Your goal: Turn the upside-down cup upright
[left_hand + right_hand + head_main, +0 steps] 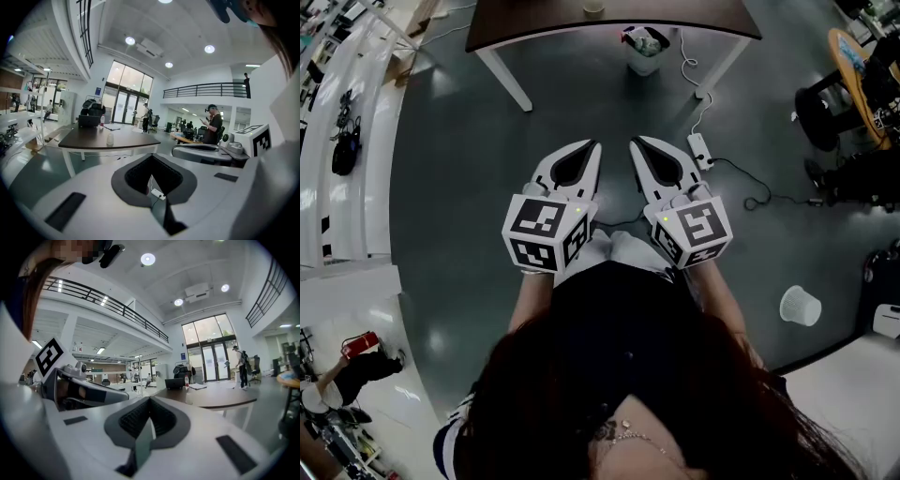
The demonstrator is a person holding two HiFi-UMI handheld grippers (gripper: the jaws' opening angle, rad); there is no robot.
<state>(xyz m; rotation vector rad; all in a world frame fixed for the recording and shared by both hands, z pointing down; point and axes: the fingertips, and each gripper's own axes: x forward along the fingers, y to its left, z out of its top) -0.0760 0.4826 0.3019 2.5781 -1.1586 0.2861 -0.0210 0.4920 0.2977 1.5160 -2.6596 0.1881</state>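
Note:
A small pale cup (593, 7) stands on the dark brown table (675, 19) at the far end of the head view. It shows again, small and far off, in the left gripper view (110, 139); from here I cannot tell which way up it is. My left gripper (589, 150) and right gripper (641, 144) are held side by side in front of the person's body, well short of the table. Both point towards it with jaws closed and nothing between them. The left gripper (152, 158) and the right gripper (150, 400) fill the lower part of their own views.
A waste bin (644, 49) sits under the table, and a power strip (699, 148) with cables lies on the dark floor. A white cup (800, 306) lies on the floor at the right. A laptop (174, 383) and bottle (187, 380) stand on the table. People stand far off.

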